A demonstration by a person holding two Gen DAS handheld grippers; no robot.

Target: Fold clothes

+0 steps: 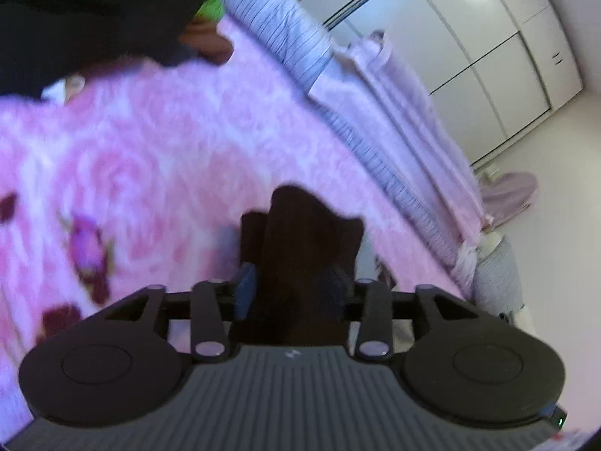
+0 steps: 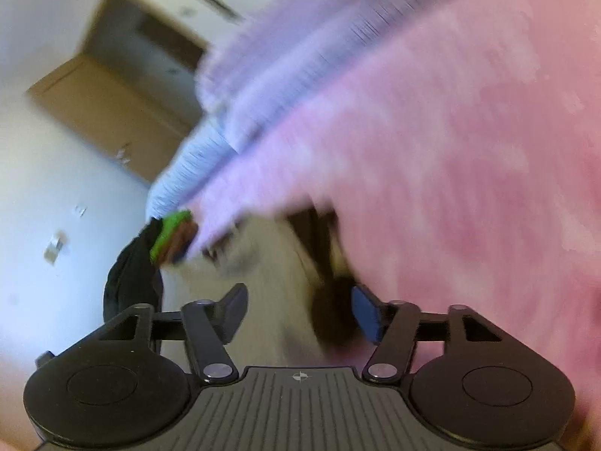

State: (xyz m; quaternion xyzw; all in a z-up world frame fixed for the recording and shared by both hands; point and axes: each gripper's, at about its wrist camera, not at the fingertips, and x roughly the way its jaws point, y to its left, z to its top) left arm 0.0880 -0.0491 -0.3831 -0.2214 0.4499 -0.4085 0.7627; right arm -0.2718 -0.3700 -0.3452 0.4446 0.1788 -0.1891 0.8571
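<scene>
Left tool gripping dark garment (blurred), pink blanket beneath

A garment stands between the jaws of the left gripper, above the blanket covering the bed. A striped sheet lies along the blanket's far edge, wardrobe doors behind it. In the right wrist view, folded clothes sit at the bed's left edge.
</scene>
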